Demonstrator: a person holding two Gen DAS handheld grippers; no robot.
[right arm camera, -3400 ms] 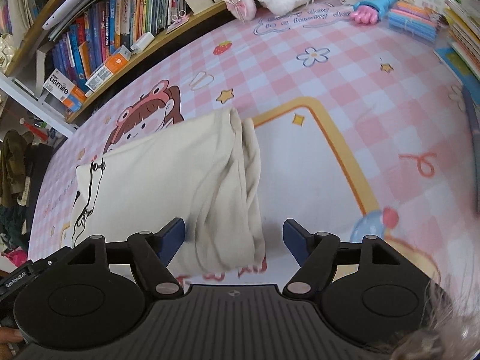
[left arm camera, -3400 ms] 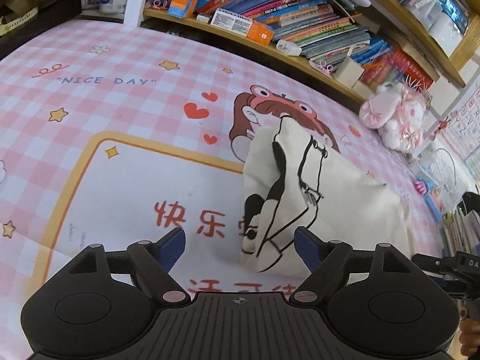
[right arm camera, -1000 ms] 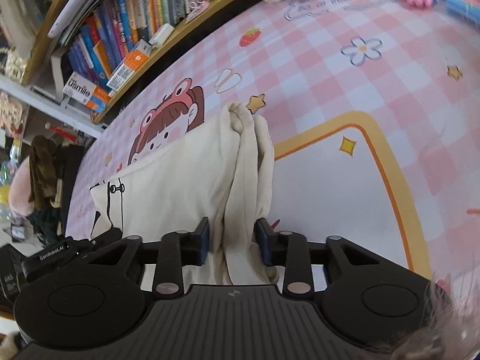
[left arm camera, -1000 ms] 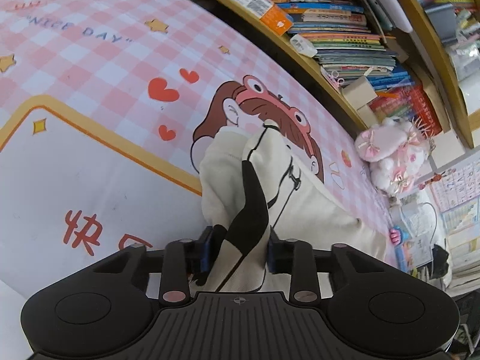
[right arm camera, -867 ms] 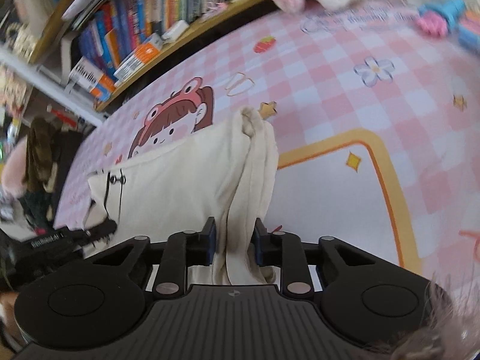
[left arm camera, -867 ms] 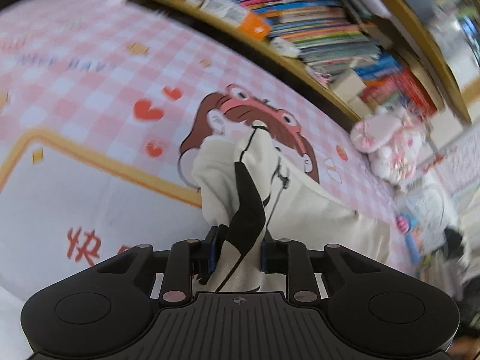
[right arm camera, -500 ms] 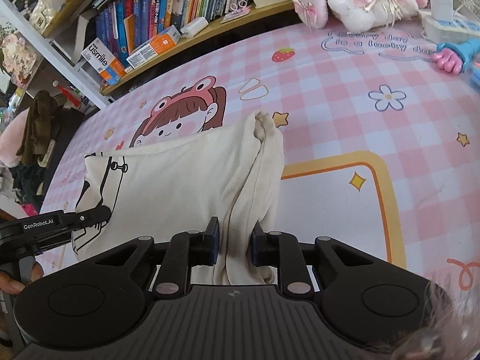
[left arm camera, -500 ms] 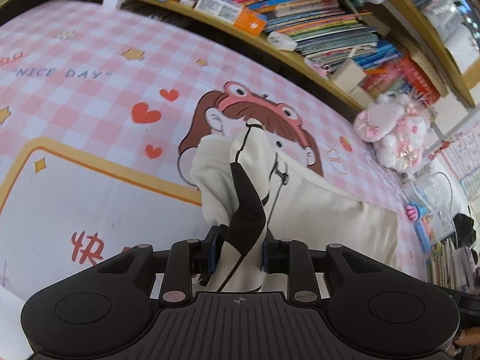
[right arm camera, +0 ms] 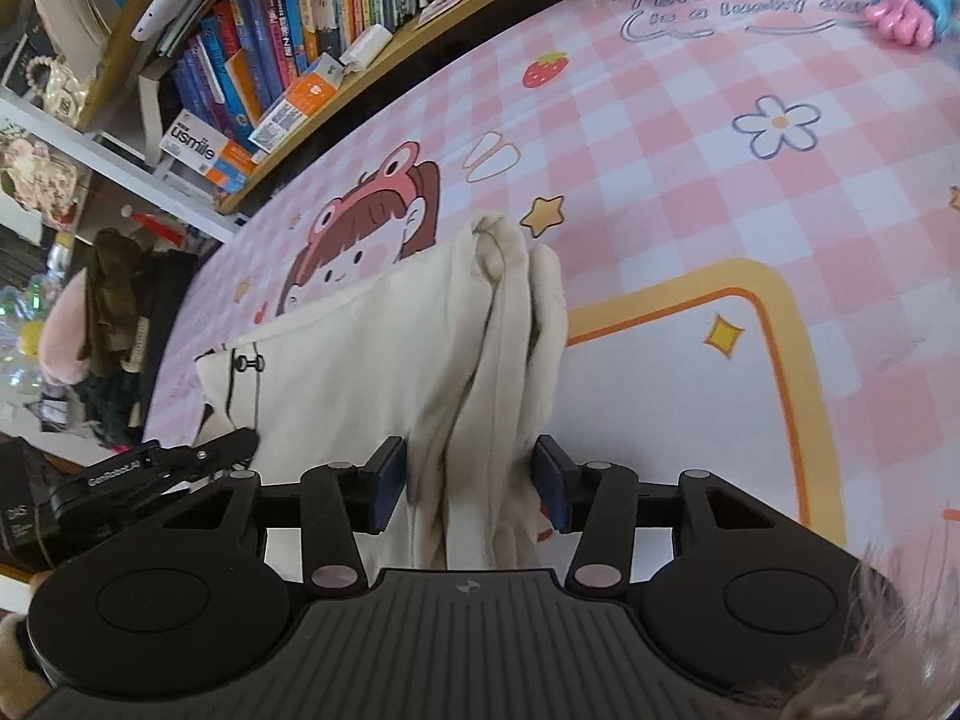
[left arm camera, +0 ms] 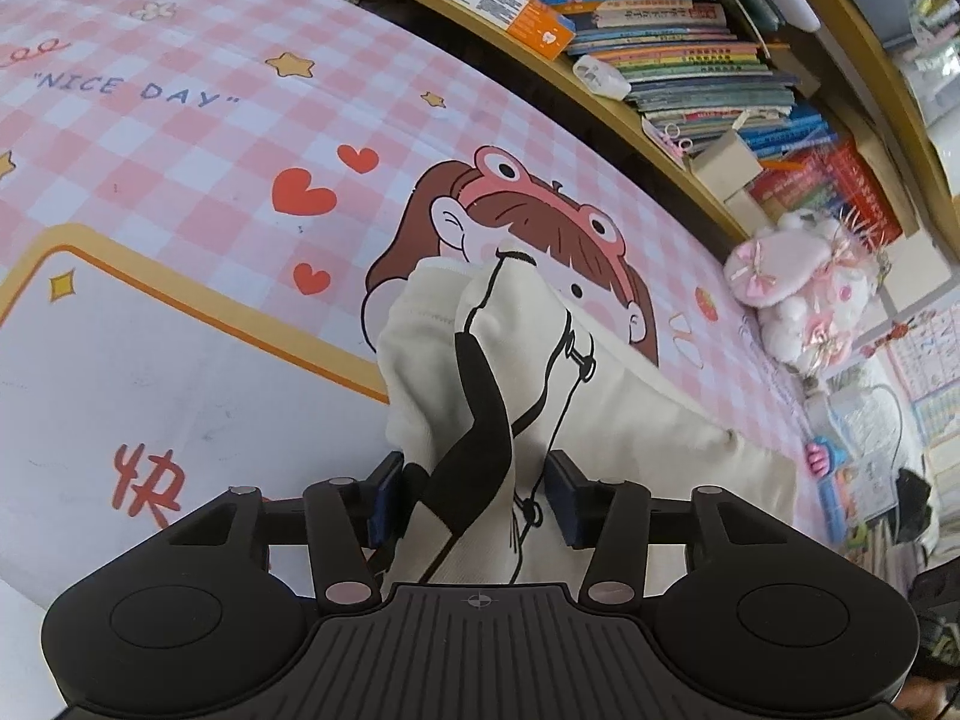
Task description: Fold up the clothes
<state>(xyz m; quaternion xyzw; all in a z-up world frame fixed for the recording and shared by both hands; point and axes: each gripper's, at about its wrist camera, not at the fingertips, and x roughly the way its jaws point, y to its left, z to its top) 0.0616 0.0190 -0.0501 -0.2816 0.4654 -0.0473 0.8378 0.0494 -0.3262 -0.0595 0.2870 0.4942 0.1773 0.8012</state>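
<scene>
A cream garment (left arm camera: pixel 630 420) with a black line-drawing print lies folded on the pink checked mat (left arm camera: pixel 180 120). Its printed end rises as a bunched ridge between the blue pads of my left gripper (left arm camera: pixel 474 495), whose jaws are opening; the pads stand just off the cloth. In the right wrist view the garment (right arm camera: pixel 360 372) has its plain rolled edge between the pads of my right gripper (right arm camera: pixel 468 480), which is opening too, with narrow gaps at both pads. The left gripper (right arm camera: pixel 162 462) shows at the garment's far corner.
Book-filled shelves (left arm camera: pixel 630 60) run along the mat's far edge (right arm camera: pixel 300 60). A pink plush toy (left arm camera: pixel 798 282) and a pink toy hand (right arm camera: pixel 906 6) lie at the mat's right end. Dark clothes (right arm camera: pixel 114 312) hang beyond the left end.
Both grippers, shut on the garment's ends a second ago, have spread their jaws and let go. The cloth ridges stay standing between the pads. The hands have barely moved.
</scene>
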